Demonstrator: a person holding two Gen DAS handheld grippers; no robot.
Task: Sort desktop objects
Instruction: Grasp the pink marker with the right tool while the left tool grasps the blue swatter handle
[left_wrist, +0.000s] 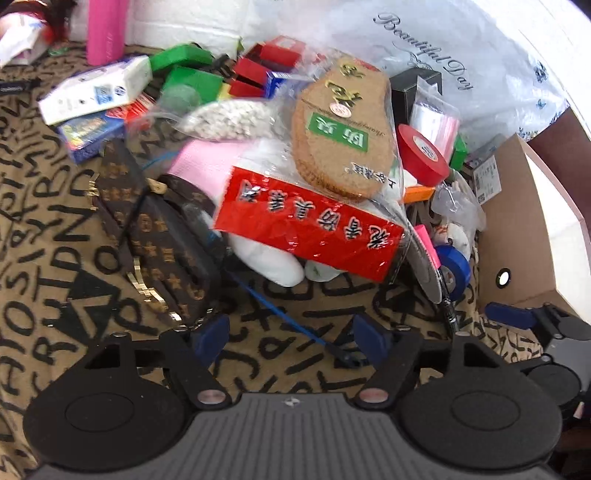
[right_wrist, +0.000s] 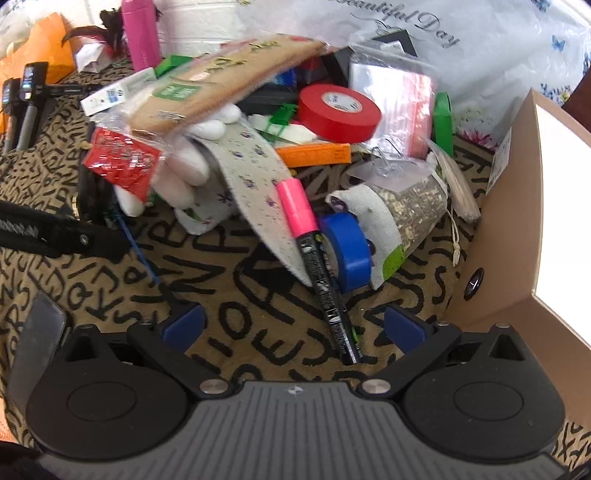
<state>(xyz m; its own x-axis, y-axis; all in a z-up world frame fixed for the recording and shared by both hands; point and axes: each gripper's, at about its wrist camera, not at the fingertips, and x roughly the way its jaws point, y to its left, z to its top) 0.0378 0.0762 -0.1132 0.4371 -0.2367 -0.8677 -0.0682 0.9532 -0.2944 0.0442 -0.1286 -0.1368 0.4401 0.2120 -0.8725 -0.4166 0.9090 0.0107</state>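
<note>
Two grippers hang open and empty: left gripper (left_wrist: 291, 338), right gripper (right_wrist: 293, 328), whose fingers (right_wrist: 184, 326) straddle the marker (right_wrist: 321, 271) on the tabletop (right_wrist: 229, 280). Sorting looks barely begun. Beyond lie blue tape (right_wrist: 349, 251), insole packet (left_wrist: 332, 155), red tape (right_wrist: 338, 112); the cardboard box (right_wrist: 517, 206) appears empty.

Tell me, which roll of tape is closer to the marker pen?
The blue roll of tape. It sits right beside the marker pen on the cloth, while the red roll of tape lies farther back in the pile.
</note>
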